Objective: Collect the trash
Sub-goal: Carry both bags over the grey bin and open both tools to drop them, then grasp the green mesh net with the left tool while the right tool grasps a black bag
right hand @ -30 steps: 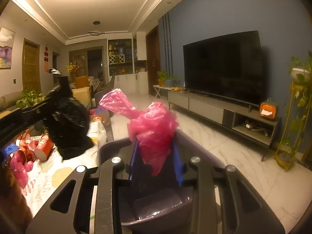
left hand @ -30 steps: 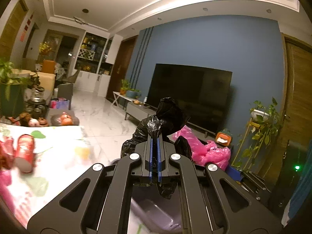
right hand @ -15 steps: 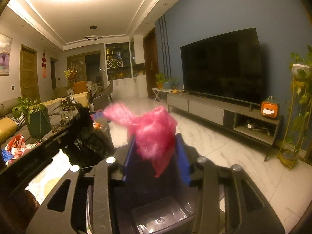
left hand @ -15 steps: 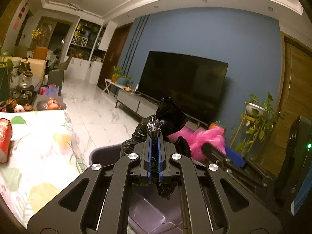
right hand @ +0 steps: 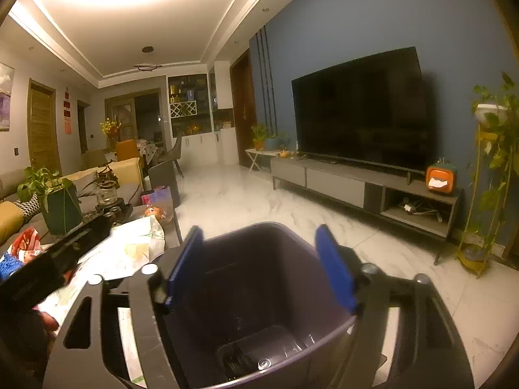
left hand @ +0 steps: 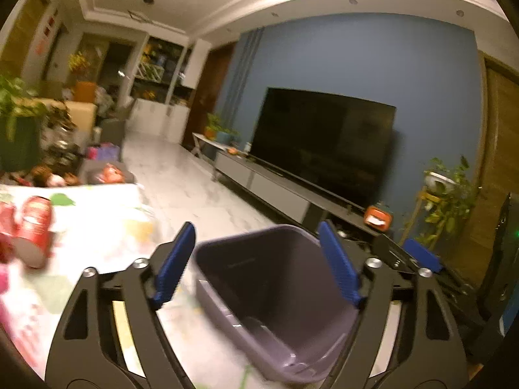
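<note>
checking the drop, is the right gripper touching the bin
Apart. The right wrist view shows the right gripper open above the purple bin, nothing between its blue pads, its jaws having just been opening.

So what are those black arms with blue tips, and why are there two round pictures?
A person holds a grabber tool in each hand, and each one carries a camera looking along its two fingers. One picture comes from the left grabber, the other from the right grabber. Both have just been opening and hold nothing. Under them stands a purple bin. To the left is a table with a flowery cloth and red cans. Beyond that is a living room with a big TV.
</note>
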